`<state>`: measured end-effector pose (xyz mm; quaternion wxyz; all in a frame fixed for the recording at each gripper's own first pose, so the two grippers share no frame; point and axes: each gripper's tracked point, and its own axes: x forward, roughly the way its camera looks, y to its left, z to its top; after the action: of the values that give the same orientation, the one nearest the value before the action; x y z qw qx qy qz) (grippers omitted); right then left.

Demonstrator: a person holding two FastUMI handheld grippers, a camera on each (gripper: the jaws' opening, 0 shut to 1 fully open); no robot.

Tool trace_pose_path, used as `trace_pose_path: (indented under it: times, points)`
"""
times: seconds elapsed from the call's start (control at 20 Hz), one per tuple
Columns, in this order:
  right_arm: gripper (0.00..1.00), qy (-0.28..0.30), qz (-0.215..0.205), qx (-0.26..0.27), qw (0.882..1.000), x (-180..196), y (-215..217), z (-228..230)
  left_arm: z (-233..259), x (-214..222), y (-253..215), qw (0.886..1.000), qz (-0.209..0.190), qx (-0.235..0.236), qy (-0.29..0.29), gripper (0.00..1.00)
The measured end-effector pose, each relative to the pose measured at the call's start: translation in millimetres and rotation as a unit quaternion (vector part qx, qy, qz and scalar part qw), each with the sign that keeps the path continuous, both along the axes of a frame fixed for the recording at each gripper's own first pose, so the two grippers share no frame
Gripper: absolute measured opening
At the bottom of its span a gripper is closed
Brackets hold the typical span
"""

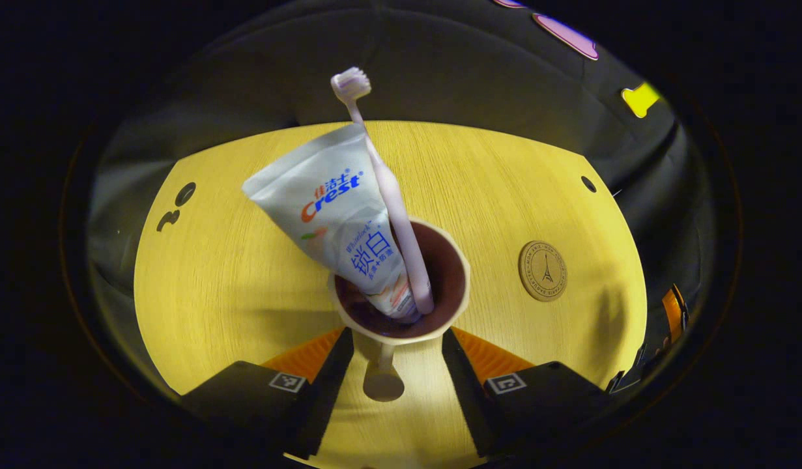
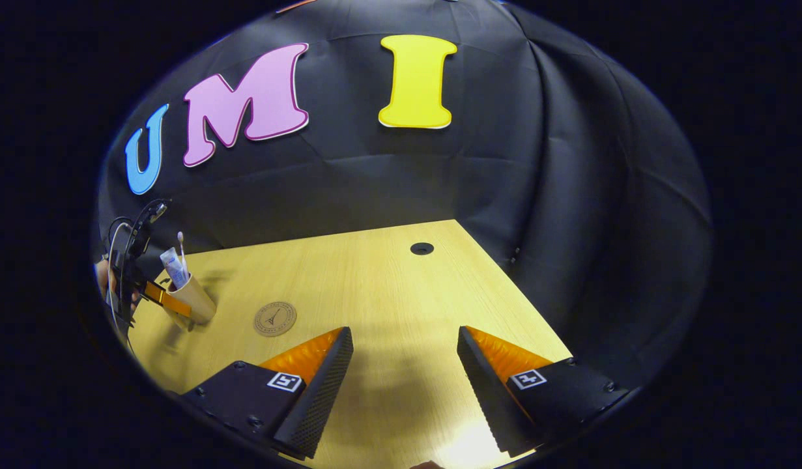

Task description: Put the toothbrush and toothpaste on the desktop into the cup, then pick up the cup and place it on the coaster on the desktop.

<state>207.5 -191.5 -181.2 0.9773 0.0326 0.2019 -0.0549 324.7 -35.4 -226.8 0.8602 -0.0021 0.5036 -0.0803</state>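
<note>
Here, in the left gripper view, we see the left gripper point(image 1: 397, 339) with its jaws closed against the two sides of the cup point(image 1: 401, 293), which sits right between them at their tips. The cup is tan outside and dark inside, and it appears lifted off the table point(image 1: 244, 286), since a shadow lies on the wood below it between the jaws. Inside the cup the toothpaste point(image 1: 335, 215) tube leans up and away to the left of the jaws, and the pale toothbrush point(image 1: 387, 189) stands just beside it, bristles at the top. The round coaster point(image 1: 543, 271) lies flat on the table ahead and to the right of the jaws, apart from the cup.

In the right gripper view, the right gripper point(image 2: 404, 365) hangs over bare table point(image 2: 387, 286) with its jaws wide apart and nothing between them. Far off to the left of those jaws we see the cup point(image 2: 192, 299) in the left gripper point(image 2: 166, 301), tilted, with the toothpaste point(image 2: 173, 267) and toothbrush point(image 2: 181, 251) sticking out. The coaster point(image 2: 275, 318) lies between that cup and the right jaws, near the cup.
</note>
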Motion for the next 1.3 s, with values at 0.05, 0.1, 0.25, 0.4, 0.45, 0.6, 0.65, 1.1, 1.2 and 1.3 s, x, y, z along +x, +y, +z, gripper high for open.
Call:
trace_pose_path:
  times: [0.05, 0.1, 0.25, 0.4, 0.45, 0.6, 0.65, 1.1, 1.2, 1.3]
  points:
    - [0.99, 0.002, -0.003, 0.001, 1.000, -1.6, -1.7, -2.3, -2.1, -1.1, 0.1, 1.000, 0.000, 0.003, 0.006, 0.81]
    - [0.99, 0.004, -0.005, 0.002, 1.000, -3.5, -2.9, -3.6, -3.2, -1.6, -0.2, 1.000, 0.000, 0.004, 0.011, 0.80]
    - [0.99, 0.007, -0.008, 0.006, 1.000, -5.6, -3.2, -8.0, -4.6, -2.0, 3.7, 1.000, 0.004, 0.015, 0.017, 0.60]
    - [0.99, 0.008, -0.004, 0.004, 1.000, -6.7, -1.1, -10.4, -5.8, -3.9, 2.9, 0.999, 0.005, 0.020, 0.030, 0.33]
    - [0.99, 0.008, -0.003, 0.004, 1.000, -7.2, 0.0, -10.5, -6.9, -5.5, 3.1, 0.999, 0.004, 0.024, 0.031, 0.33]
    - [0.99, 0.007, 0.002, 0.003, 1.000, -6.2, 3.3, -10.3, -4.9, -4.0, 0.8, 0.999, 0.010, 0.026, 0.021, 0.27]
    - [0.99, 0.006, 0.003, 0.003, 1.000, -6.4, 3.9, -9.8, -4.8, -3.9, -1.0, 0.999, 0.009, 0.024, 0.018, 0.31]
    - [0.99, 0.000, -0.001, 0.002, 1.000, -7.0, -2.7, -2.8, 24.4, -1.9, -28.0, 0.998, -0.047, 0.041, -0.005, 0.23]
    - [0.99, -0.003, -0.005, 0.001, 1.000, -8.4, -6.0, -0.1, 27.2, -0.2, -51.1, 0.997, -0.062, 0.033, -0.010, 0.23]
    - [0.99, -0.004, -0.007, 0.002, 1.000, -11.4, -9.1, 1.9, 29.7, -0.9, -72.6, 0.996, -0.086, 0.031, -0.012, 0.23]
